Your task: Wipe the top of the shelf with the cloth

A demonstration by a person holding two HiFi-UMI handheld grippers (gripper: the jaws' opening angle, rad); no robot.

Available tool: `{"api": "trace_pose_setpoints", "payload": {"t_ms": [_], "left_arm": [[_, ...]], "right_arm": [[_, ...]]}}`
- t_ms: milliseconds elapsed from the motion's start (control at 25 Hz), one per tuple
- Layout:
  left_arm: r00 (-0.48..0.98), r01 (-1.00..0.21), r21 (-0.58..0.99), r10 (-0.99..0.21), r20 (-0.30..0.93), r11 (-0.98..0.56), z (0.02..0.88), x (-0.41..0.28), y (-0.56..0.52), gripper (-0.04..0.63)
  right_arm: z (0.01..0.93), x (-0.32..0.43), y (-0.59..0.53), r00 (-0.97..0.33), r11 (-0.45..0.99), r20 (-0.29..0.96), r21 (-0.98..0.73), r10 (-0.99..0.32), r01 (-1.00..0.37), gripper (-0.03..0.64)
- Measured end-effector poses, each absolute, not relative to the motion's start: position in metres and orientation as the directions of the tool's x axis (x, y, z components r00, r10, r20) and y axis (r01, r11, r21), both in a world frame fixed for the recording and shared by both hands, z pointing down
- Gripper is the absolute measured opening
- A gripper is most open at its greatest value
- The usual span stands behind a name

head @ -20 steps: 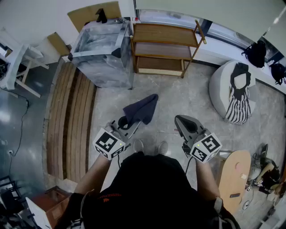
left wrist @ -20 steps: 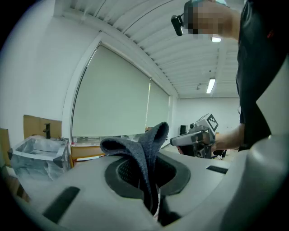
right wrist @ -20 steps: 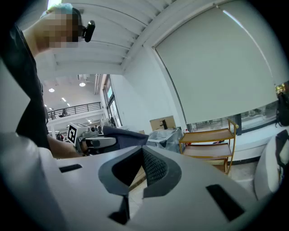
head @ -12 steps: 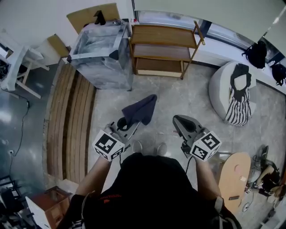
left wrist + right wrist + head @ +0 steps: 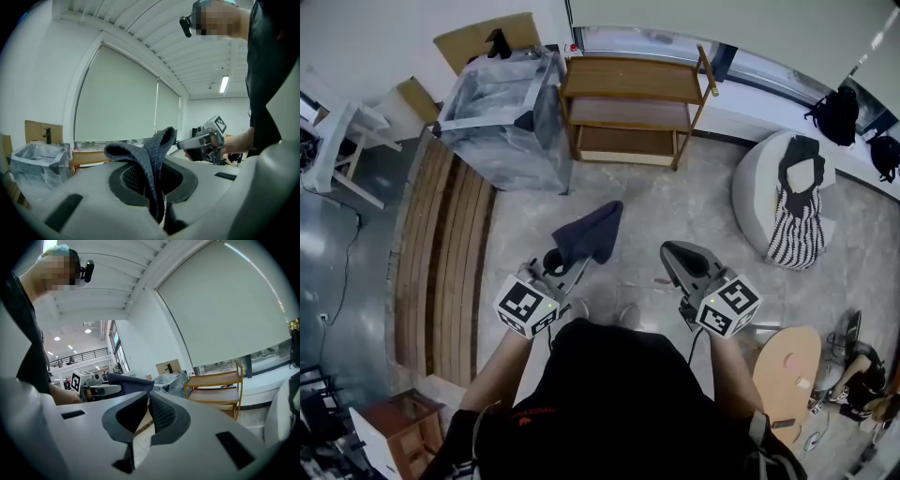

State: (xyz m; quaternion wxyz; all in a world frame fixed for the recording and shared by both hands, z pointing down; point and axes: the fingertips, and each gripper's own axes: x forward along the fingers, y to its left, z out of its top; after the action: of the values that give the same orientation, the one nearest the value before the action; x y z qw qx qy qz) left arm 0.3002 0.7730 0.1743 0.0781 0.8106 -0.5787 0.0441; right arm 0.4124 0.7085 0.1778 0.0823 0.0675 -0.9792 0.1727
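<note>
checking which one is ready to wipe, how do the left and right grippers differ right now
The left gripper is shut on the cloth, which stands folded past its jaws; the right gripper is shut on nothing. The left gripper angles inward to the right, the right gripper inward to the left. Both are held in front of the person, well short of the shelf.

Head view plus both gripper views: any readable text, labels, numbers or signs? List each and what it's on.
No legible words or numbers in any view.
Small orange print on the person's black shirt: too small to read.
Marker cubes on the left tool and right tool: black-and-white square patterns, no text.
Dark grey cloth clamped in the left tool: no label visible.
</note>
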Motion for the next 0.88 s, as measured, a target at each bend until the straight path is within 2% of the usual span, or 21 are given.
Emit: {"api": "trace_pose_setpoints", "payload": {"t_ms": [360,880], "left_arm": [[0.315,-0.949,0.081,-0.934,0.168,-0.305,0.179,0.327,0.744,0.037],[0.305,-0.952,0.098,-0.935,0.182,-0.291,0.192,0.305,0.7,0.038]], "right_arm": [[0.184,0.441,0.682,-0.976,0.935,0.198,-0.322,-0.09,-0.151,0.006],[0.19,0.425,0.632,-0.977,0.934,0.19,-0.323,-0.095,-0.154,0.006]]}}
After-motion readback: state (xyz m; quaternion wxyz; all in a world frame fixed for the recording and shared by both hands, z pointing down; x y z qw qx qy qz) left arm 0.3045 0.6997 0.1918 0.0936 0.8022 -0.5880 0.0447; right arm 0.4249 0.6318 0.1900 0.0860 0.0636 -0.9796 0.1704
